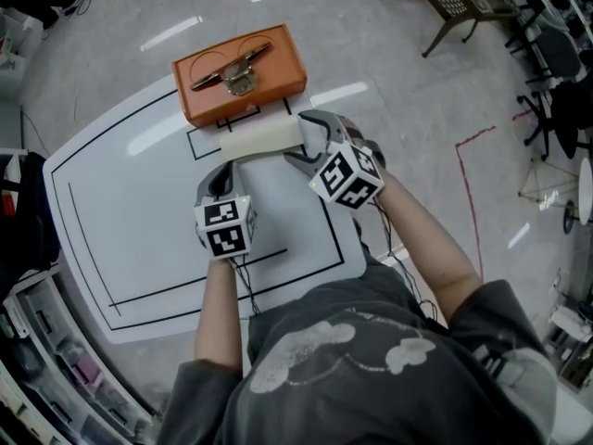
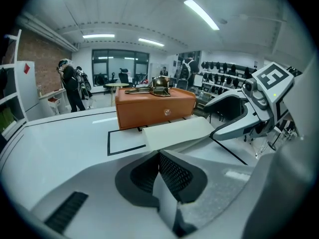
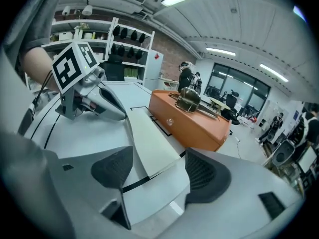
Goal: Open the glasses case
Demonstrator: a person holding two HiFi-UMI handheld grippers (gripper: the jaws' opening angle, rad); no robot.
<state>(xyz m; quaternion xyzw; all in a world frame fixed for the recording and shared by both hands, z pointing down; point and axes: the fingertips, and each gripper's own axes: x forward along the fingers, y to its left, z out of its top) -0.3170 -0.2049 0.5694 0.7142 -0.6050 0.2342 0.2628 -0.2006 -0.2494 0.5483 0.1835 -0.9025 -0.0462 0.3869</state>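
the white table [image 1: 111, 211], rounded at its corners and ruled with thin black lines, fills the middle of the head view. its near edge is hidden under the person's grey shirt. toward 12 o'clock on it sits the orange box [image 1: 278, 86], a smooth, leather-like block with a small round stud on its front face. just at its 6 o'clock side, near but apart, lies the glasses case [image 1: 259, 140]. it is a flat, matte, cream slab, and its long axis runs from about 8 o'clock to 2 o'clock, parallel to the box front and across a black outlined rectangle. its 2 o'clock end is partly covered by the right gripper [image 1: 296, 139]. that gripper's jaws stand apart with that end of the case between them, the cross-hatched black pads clear of it on both sides. the left gripper [image 1: 222, 172] has its jaws together, tips right at the case's 8 o'clock end; whether they nip its edge cannot be told. on the box lid rest thin-framed spectacles [image 1: 232, 66] and, at their 6 o'clock, a brass clasp [image 1: 241, 83].
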